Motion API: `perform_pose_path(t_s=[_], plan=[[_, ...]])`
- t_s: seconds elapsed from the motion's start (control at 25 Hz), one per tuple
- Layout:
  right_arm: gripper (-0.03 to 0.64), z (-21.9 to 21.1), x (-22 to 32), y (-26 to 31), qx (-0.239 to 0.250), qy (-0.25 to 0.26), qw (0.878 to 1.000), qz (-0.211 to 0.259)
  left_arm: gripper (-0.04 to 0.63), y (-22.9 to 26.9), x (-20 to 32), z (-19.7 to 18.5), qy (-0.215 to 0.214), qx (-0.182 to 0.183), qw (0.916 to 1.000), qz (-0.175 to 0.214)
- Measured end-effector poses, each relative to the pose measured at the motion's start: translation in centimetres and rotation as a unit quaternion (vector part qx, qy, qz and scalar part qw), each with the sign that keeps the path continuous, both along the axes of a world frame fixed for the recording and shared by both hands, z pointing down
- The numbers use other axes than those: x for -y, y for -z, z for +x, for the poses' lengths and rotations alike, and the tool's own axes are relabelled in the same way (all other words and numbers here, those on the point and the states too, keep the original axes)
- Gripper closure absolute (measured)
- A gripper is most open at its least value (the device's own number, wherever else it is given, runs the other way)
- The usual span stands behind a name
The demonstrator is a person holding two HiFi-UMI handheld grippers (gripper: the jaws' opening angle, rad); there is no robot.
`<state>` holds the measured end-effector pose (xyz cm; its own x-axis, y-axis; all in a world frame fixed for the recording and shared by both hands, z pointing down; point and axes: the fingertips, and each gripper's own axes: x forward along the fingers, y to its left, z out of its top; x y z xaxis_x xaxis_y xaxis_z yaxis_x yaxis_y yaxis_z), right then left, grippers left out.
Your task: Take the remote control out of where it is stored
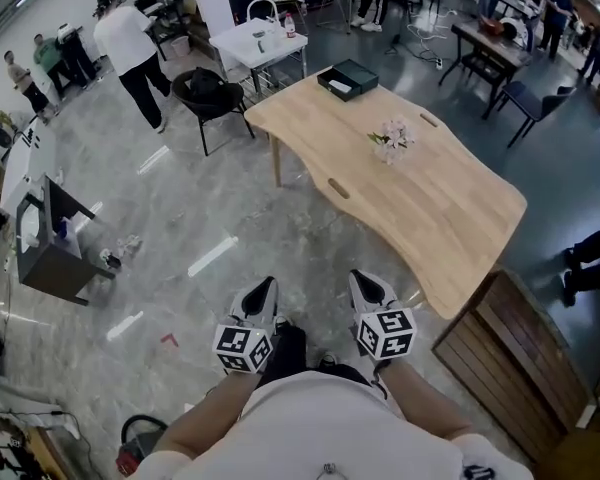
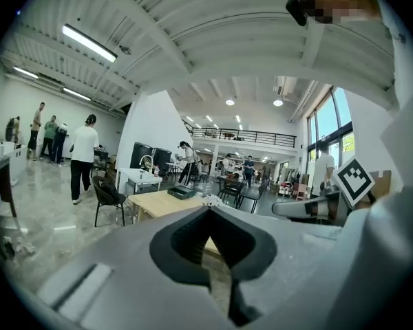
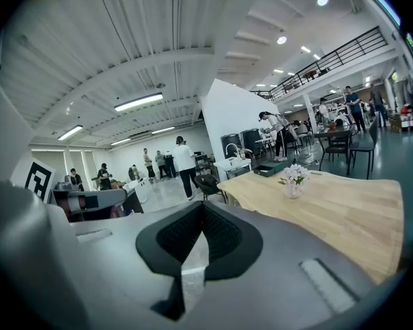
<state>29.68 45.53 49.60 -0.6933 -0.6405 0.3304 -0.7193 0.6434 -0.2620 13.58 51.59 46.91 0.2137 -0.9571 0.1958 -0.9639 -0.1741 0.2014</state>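
Nothing of the task looks done yet, as far as we can judge. In the head view we hold the left hand-held gripper (image 1: 262, 293) and the right hand-held gripper (image 1: 366, 288) close to our body over the floor, well apart from the wooden desk (image 1: 450, 208). The desk carries a small vase of flowers (image 1: 391, 140) and, at its far end, a dark shallow box (image 1: 348, 79). No remote control shows, and we cannot tell whether that box stores it. In the left gripper view the jaws meet on nothing. In the right gripper view they are likewise closed and empty. Reaching, finding, gripping and lifting all remain.
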Motion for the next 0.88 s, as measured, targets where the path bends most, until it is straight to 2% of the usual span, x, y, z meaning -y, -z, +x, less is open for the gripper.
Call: perform_pose_path(t_s=[0.36, 0.68, 0.88], plan=[[0.589, -4.4, 7.2, -1.2, -0.015, -0.013, 1.000, -0.009, 0.595, -1.1, 8.1, -5.1, -0.007, -0.017, 0.9998, 0.000], [0.589, -11.7, 17.0, -0.2, -0.024, -0.031, 0.999, -0.008, 0.595, 0.0, 18.5, -11.9, -0.032, -0.024, 0.9992, 0.004], [0.589, -17.4, 22.8, 0.1, -0.015, -0.049, 0.999, -0.016, 0.595, 0.2, 23.8, -17.0, -0.054, -0.013, 0.9984, 0.005]])
